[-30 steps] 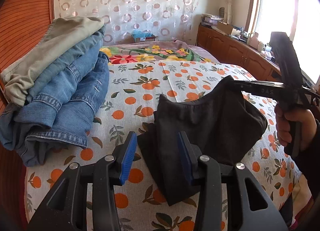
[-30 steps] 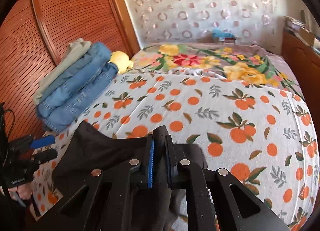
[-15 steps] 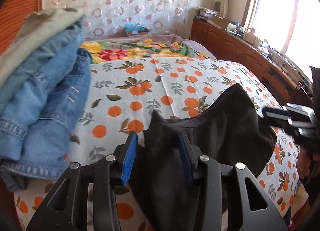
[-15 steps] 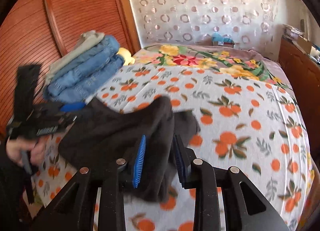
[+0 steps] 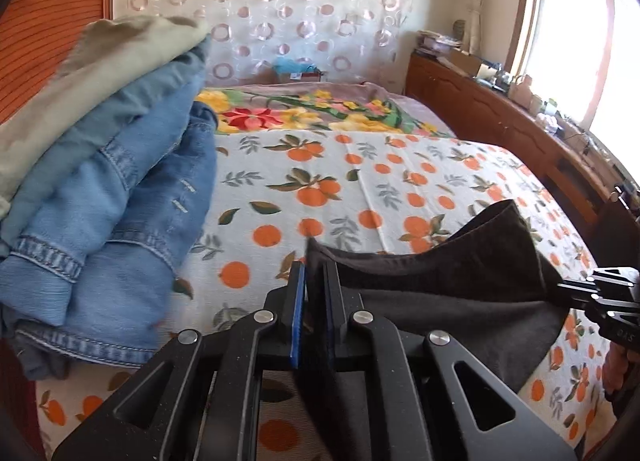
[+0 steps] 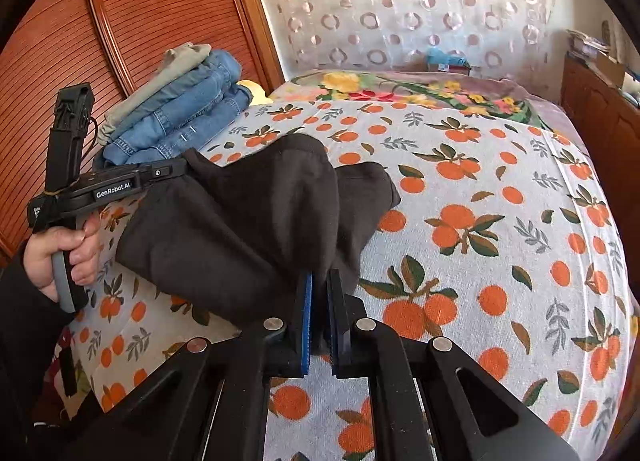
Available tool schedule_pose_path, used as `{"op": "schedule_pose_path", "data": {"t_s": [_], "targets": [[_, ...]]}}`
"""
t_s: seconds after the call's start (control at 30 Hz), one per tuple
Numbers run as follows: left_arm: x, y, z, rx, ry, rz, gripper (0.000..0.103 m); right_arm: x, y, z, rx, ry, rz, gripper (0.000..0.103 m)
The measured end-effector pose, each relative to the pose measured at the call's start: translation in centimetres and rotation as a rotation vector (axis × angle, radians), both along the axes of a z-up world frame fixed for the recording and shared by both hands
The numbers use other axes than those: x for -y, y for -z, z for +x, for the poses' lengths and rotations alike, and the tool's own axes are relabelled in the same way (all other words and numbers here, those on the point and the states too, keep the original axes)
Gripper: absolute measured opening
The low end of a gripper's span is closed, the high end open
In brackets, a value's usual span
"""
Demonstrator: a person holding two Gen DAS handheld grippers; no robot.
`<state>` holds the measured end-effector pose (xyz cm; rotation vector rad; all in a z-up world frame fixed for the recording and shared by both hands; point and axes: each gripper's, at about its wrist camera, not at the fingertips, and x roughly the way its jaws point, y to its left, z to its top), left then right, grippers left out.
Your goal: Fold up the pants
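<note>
Dark brown pants (image 5: 440, 301) lie folded over on the orange-print bedspread (image 5: 360, 165) and are stretched between my two grippers. My left gripper (image 5: 314, 265) is closing its blue pads on the near left corner of the fabric, which stands up between them. In the right wrist view, the pants (image 6: 240, 229) sag from the left gripper (image 6: 182, 167), held by a hand (image 6: 60, 257), to my right gripper (image 6: 320, 273). The right gripper is closing on the other corner. The right gripper (image 5: 564, 287) also shows at the far right of the left wrist view.
A stack of folded jeans topped by beige pants (image 5: 120, 201) sits on the bed's left side against a wooden slatted door (image 6: 120, 21). A floral blanket (image 6: 400, 89) covers the far end. A wooden cabinet (image 5: 500, 117) with clutter runs along the right under the window.
Both grippers stood open around the pants half a second ago and now pinch its two near corners. The cloth between them is pulled tauter. The left gripper has moved closer to the jeans stack.
</note>
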<state>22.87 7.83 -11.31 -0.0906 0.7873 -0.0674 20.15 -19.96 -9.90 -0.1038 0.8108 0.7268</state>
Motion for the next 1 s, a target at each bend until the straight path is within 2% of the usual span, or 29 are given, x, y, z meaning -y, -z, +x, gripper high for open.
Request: {"op": "schedule_pose_path", "data": {"t_s": [0.13, 0.17, 0.2, 0.27, 0.3, 0.4, 0.53, 0.57, 0.63, 0.67, 0.73, 0.8, 0.9, 0.93, 1.0], "targets": [[-0.3, 0.1, -0.6, -0.018, 0.002, -0.012, 0.013, 0.3, 0.0, -0.2, 0.01, 0.01, -0.006, 0.008], [-0.3, 0.1, -0.8, -0.019, 0.006, -0.016, 0.014, 0.4, -0.3, -0.1, 0.017, 0.015, -0.003, 0.014], [-0.3, 0.1, -1.1, -0.018, 0.014, -0.022, 0.015, 0.3, -0.6, 0.0, 0.033, 0.026, -0.006, 0.016], [0.1, 0.1, -1.6, -0.023, 0.037, -0.022, 0.028, -0.2, -1.2, 0.3, 0.053, 0.019, 0.004, 0.016], [0.3, 0.2, -1.8, -0.025, 0.043, -0.015, 0.031, -0.4, -1.5, 0.7, 0.054, 0.01, 0.013, 0.017], [0.8, 0.4, -2.3, -0.027, 0.065, -0.001, 0.032, -1.8, -1.5, 2.4, 0.04, -0.004, -0.002, 0.021], [1.0, 0.8, -2.5, -0.041, 0.068, 0.002, 0.032, -3.7, -0.8, 3.9, 0.05, -0.01, -0.051, 0.022], [1.0, 0.9, -2.6, -0.045, 0.068, 0.003, 0.032, -3.9, -0.6, 4.2, 0.069, 0.004, -0.069, 0.022], [0.9, 1.0, -2.7, -0.048, 0.067, 0.005, 0.032, -3.7, -0.4, 4.9, 0.085, 0.056, -0.084, 0.006], [0.9, 1.1, -2.7, -0.048, 0.068, 0.003, 0.032, -3.5, -0.3, 5.2, 0.081, 0.081, -0.081, 0.003], [0.8, 1.1, -2.9, -0.049, 0.068, 0.004, 0.032, -2.7, -0.5, 5.5, 0.096, 0.138, -0.063, 0.003], [0.7, 1.1, -3.0, -0.05, 0.067, 0.003, 0.032, -2.0, -0.7, 5.4, 0.081, 0.146, -0.036, 0.004], [0.6, 1.3, -3.0, -0.054, 0.066, -0.004, 0.04, -1.5, -1.1, 4.9, 0.084, 0.134, -0.018, 0.004], [0.5, 1.2, -3.1, -0.055, 0.066, -0.009, 0.043, -1.4, -1.1, 4.8, 0.081, 0.126, -0.013, 0.006], [0.5, 1.3, -3.2, -0.057, 0.068, -0.014, 0.045, -1.5, -1.1, 4.7, 0.069, 0.106, -0.005, 0.025]]}}
